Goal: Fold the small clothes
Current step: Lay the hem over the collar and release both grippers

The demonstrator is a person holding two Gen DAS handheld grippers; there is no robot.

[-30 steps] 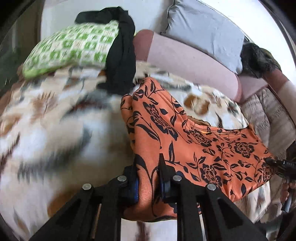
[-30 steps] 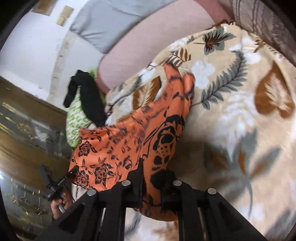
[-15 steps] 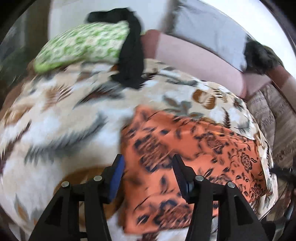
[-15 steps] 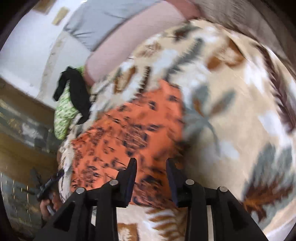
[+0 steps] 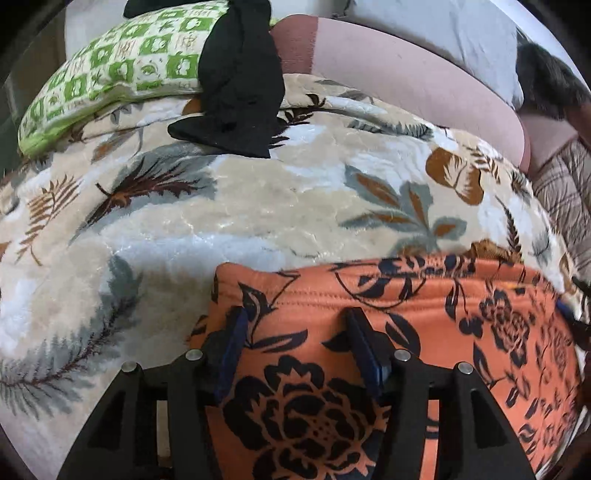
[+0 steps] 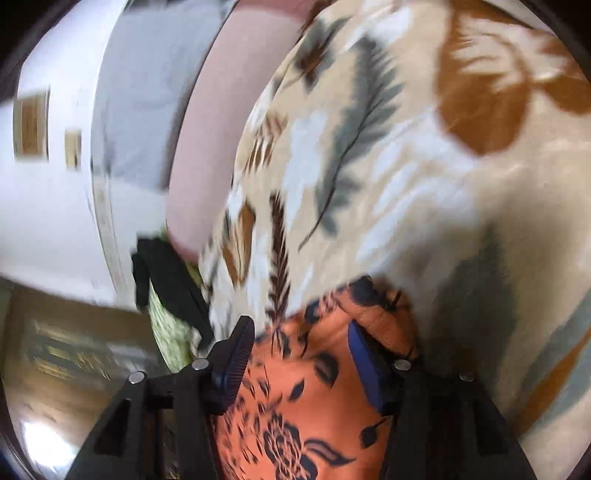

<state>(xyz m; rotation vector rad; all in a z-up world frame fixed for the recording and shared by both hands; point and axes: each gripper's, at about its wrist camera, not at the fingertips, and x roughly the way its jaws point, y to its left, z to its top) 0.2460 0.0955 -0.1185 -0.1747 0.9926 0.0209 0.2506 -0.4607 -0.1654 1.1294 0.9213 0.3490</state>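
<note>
An orange garment with a black flower print (image 5: 424, 332) lies folded on a leaf-patterned blanket (image 5: 258, 206). My left gripper (image 5: 295, 325) is open just above its near left part, with cloth showing between the spread fingers. In the blurred right wrist view the same garment (image 6: 314, 398) lies under my right gripper (image 6: 301, 332), which is also open. Neither gripper holds the cloth.
A black garment (image 5: 240, 81) drapes over a green checked pillow (image 5: 122, 70) at the back left. A pink bolster (image 5: 399, 81) and a grey pillow (image 5: 443, 29) lie behind. A brown patterned cover (image 5: 565, 192) is at the right.
Both grippers held the orange garment lifted a second ago. They laid it down folded on the blanket, opened, and now sit low over it.
</note>
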